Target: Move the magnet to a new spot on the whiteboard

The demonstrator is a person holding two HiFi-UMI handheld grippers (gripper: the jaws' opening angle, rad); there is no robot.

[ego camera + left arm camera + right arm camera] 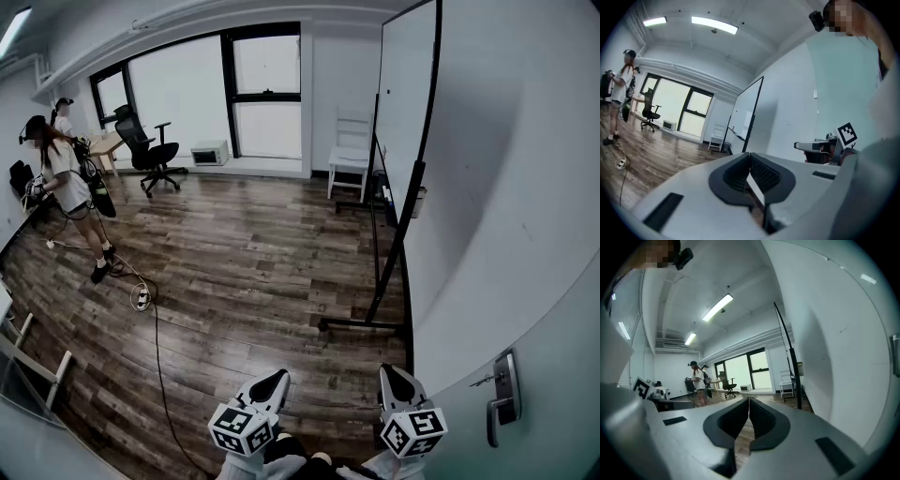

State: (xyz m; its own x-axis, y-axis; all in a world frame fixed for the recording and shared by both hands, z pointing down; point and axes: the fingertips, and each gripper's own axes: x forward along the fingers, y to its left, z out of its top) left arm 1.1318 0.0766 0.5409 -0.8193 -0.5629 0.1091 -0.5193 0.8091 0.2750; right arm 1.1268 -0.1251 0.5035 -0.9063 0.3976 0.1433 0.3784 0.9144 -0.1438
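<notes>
The left gripper (270,382) and the right gripper (397,379) are carried low, jaws pressed together on nothing, apparently a walking posture with the task not yet begun. Ahead of them stretches a wood floor (244,272). The whiteboard (405,94) stands well ahead of the right gripper, seen edge-on, and no magnet can be made out on it.

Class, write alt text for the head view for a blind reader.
The left gripper and right gripper, both shut and empty, are held low over a wooden floor; a whiteboard rises edge-on at right. A person stands far left near an office chair.
</notes>
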